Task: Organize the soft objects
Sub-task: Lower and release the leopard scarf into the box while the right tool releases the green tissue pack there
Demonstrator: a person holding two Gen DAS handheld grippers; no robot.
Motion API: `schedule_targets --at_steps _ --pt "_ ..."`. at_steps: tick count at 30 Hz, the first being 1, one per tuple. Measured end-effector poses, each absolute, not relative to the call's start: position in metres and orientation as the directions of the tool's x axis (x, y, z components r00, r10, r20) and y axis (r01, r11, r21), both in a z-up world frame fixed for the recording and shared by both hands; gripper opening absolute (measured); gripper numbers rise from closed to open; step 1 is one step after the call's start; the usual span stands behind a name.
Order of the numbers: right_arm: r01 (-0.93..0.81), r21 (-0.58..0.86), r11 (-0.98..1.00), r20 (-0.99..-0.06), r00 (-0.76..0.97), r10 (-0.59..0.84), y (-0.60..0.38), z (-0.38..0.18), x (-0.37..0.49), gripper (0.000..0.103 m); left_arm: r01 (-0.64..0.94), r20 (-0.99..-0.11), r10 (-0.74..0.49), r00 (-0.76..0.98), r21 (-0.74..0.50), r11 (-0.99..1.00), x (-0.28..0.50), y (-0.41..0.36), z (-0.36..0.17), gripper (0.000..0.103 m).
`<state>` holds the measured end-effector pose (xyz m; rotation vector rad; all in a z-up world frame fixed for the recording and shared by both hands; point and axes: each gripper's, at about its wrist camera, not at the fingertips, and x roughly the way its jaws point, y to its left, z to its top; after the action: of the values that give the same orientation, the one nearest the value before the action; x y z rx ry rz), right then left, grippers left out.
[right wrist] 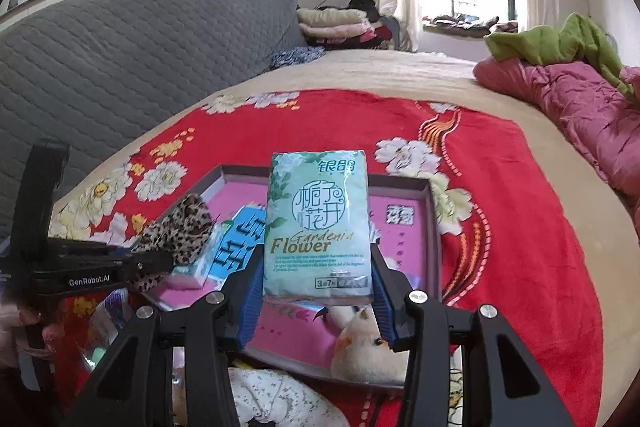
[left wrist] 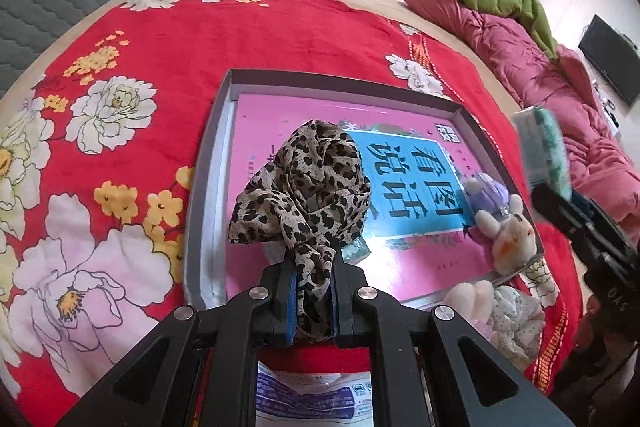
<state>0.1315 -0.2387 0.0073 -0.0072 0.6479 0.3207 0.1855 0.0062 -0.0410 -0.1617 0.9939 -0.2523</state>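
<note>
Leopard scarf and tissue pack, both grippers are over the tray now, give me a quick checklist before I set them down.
1. Left gripper shut on leopard-print scarf: ok.
2. Right gripper shut on tissue pack: ok.
3. Scarf held above the grey tray: ok.
4. Bare spot on the pink book for the scarf: ok, far left part is open.
5. Spot under the tissue pack: not ok, plush rabbit sits at the tray's near edge right below.
6. Scarf's loose end clear of the tray: cannot tell.
</note>
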Motion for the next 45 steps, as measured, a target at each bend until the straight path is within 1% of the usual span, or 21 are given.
schedule_targets --at_steps 7,10,16,22,32,45 --pt "-0.310 0.071 0.948 -0.636 0.718 0.282 -0.230 -0.004 0.134 0.047 0.198 -0.789 -0.343 0.510 -0.280 0.939 0.183 -0.005 -0.040 0.012" --pt "-0.320 0.082 0.944 -0.660 0.692 0.292 -0.229 -0.009 0.137 0.047 0.216 -0.786 -0.359 0.504 -0.288 0.933 0.182 -0.009 -0.039 0.012" --pt "-0.361 0.095 0.928 -0.704 0.635 0.319 -0.220 -0.021 0.140 0.047 0.241 -0.782 -0.375 0.497 -0.290 0.926 0.179 -0.013 -0.040 0.012" --pt "-0.358 0.109 0.928 -0.748 0.585 0.313 -0.218 -0.035 0.143 0.048 0.253 -0.779 -0.387 0.494 -0.297 0.921 0.180 -0.014 -0.040 0.012" --pt "-0.356 0.090 0.930 -0.769 0.569 0.292 -0.217 -0.038 0.144 0.048 0.313 -0.761 -0.435 0.481 -0.314 0.896 0.177 -0.023 -0.038 0.013" --pt "-0.351 0.109 0.930 -0.778 0.552 0.300 -0.220 -0.037 0.144 0.049 0.341 -0.777 -0.438 0.451 -0.304 0.890 0.178 -0.032 -0.044 0.014"
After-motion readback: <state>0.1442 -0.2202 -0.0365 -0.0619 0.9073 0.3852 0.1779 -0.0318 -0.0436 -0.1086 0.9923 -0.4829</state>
